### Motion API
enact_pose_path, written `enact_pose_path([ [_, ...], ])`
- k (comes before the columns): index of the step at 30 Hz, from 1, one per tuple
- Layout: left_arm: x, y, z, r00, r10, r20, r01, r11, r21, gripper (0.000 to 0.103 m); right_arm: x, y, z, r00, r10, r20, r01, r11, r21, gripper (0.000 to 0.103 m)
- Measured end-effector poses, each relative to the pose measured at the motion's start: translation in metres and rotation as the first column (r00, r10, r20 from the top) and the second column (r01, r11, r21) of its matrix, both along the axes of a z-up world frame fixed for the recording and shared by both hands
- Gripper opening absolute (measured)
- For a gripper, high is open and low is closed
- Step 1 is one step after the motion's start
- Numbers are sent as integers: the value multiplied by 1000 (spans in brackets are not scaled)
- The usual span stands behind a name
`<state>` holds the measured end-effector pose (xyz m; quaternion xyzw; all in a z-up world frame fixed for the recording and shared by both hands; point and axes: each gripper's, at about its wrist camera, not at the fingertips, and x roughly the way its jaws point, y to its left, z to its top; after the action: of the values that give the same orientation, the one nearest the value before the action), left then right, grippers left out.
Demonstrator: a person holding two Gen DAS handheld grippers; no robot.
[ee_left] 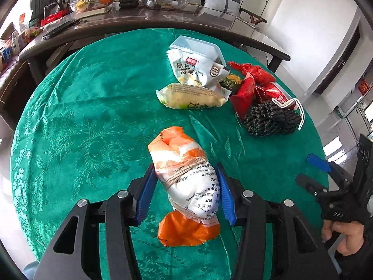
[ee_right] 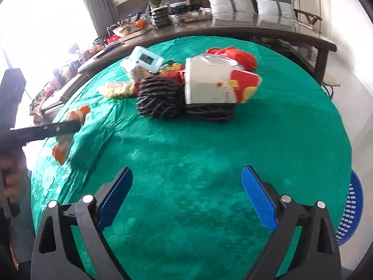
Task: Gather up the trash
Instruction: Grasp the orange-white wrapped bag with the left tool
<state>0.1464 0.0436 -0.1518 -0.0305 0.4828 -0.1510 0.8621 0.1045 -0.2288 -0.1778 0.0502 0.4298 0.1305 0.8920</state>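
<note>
Left gripper [ee_left: 186,191]: jaws clamped on the orange-and-white tied packet [ee_left: 186,186], near side of the bench [ee_left: 70,116]. Right gripper [ee_right: 186,200]: jaws apart, empty. Step: pickup. Next, probably a carry right to the blue basket [ee_right: 352,212] past the edge; open cloth between, remaining trash far side.

An orange-and-white bag bundle [ee_left: 185,186], bound with twine, lies lengthwise on the green cloth. Further back, a pale snack packet [ee_left: 191,96] lies flat; a white printed packet [ee_left: 190,68] leans on a clear plastic box [ee_left: 198,47]. Beside them are crumpled red bags [ee_left: 250,82], a black coiled bundle [ee_left: 271,118] and a red-and-white pouch [ee_right: 218,82] resting on that bundle.
</note>
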Motion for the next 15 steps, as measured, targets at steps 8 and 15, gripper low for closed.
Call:
enact_pose_path([
  [8,2,-1,-16,999,18,30,-18,1000,6,56,43,-23,29,999,-18,33,17,999,34,97],
  [15,-1,1,-20,998,19,60,-20,1000,13,58,84,-17,25,1000,-13,-19,14,998,64,95],
])
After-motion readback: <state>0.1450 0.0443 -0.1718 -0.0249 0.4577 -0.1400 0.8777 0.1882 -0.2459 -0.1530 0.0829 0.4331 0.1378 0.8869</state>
